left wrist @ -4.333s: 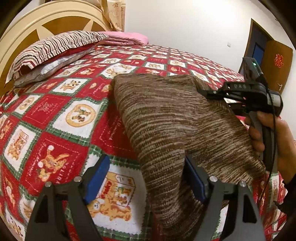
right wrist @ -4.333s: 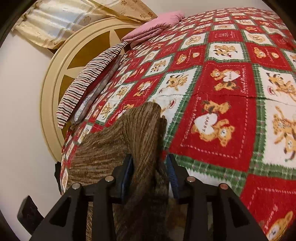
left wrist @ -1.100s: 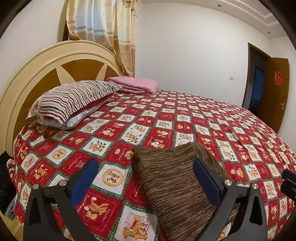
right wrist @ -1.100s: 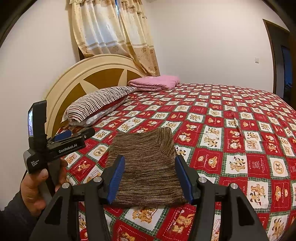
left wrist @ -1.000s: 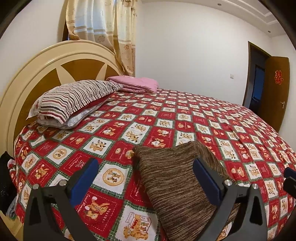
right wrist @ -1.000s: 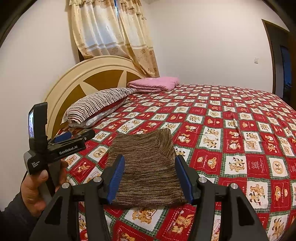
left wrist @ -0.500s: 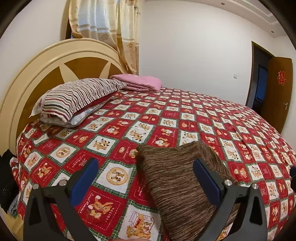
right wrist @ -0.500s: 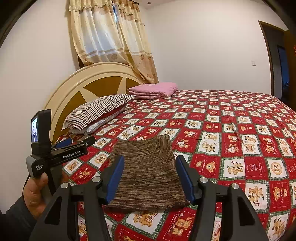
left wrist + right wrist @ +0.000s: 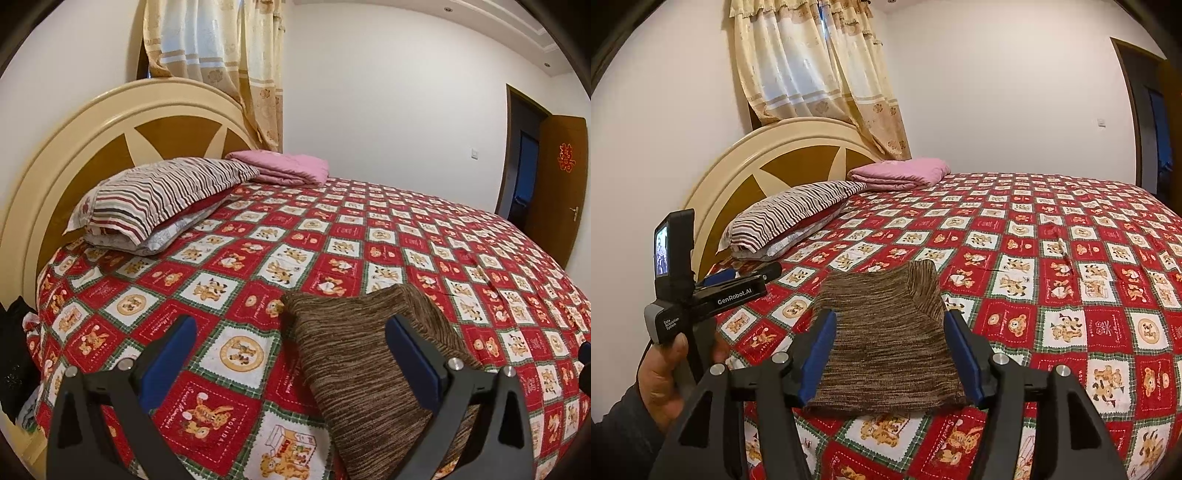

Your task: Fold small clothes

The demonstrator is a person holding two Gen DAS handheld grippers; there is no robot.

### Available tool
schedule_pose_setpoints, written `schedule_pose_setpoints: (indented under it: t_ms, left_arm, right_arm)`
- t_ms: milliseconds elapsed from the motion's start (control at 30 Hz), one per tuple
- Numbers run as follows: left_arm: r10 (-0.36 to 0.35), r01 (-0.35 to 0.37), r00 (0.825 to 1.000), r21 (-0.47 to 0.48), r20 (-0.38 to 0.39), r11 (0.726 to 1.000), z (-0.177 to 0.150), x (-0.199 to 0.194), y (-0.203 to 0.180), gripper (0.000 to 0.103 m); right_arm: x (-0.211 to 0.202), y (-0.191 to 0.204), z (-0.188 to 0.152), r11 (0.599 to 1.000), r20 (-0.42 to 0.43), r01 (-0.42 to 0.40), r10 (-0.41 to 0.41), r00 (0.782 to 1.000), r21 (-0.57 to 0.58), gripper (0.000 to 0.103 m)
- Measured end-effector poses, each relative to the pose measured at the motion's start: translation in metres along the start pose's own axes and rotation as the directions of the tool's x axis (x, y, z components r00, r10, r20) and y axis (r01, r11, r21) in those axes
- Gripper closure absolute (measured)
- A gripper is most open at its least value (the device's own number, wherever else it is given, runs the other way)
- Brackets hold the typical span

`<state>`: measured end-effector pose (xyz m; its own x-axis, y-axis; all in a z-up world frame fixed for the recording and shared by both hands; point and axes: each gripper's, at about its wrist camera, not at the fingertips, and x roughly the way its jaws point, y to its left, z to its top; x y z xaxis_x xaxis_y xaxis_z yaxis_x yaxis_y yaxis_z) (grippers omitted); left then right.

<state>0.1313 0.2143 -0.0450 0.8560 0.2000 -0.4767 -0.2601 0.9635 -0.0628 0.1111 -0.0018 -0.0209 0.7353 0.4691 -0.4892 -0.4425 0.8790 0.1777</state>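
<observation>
The right gripper (image 9: 889,350) has black arms with blue pads, and its jaws stand apart with nothing pressed between them; they frame the view of the cloth but stay above it. The left gripper (image 9: 290,354) is of the same kind and its jaws are spread wide, also empty. In the right wrist view the left gripper appears at the left edge as a black device with a small screen, and the left hand (image 9: 670,373) holds its handle, with a dark sleeve below.

The brown knitted garment with fine light streaks (image 9: 886,332) lies folded into a flat rectangle on the bed, near the close edge. One narrower part of it, with streaks running the other way, lies at its far right corner. The garment rests on a red, white and green checked bedspread with bear pictures (image 9: 1052,277).

Farther away, a striped pillow (image 9: 790,218) lies on other pillows near the cream and brown round headboard (image 9: 783,162). A folded pink blanket (image 9: 901,171) lies just beside the pillow. Behind the headboard hangs a beige curtain (image 9: 812,74). At the right of the left wrist view there is a brown door (image 9: 561,177).
</observation>
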Motion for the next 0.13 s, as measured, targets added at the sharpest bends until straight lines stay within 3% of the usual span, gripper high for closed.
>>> schedule_pose_setpoints:
  t_ms: [133]
  left_arm:
    - [-0.007,0.007,1.000,0.009,0.009,1.000,-0.0011,0.0004,-0.0012,0.000]
  right_arm:
    - [0.0010,-0.0015,-0.0016,1.000,-0.007,0.001,-0.001,1.000,0.002,0.041]
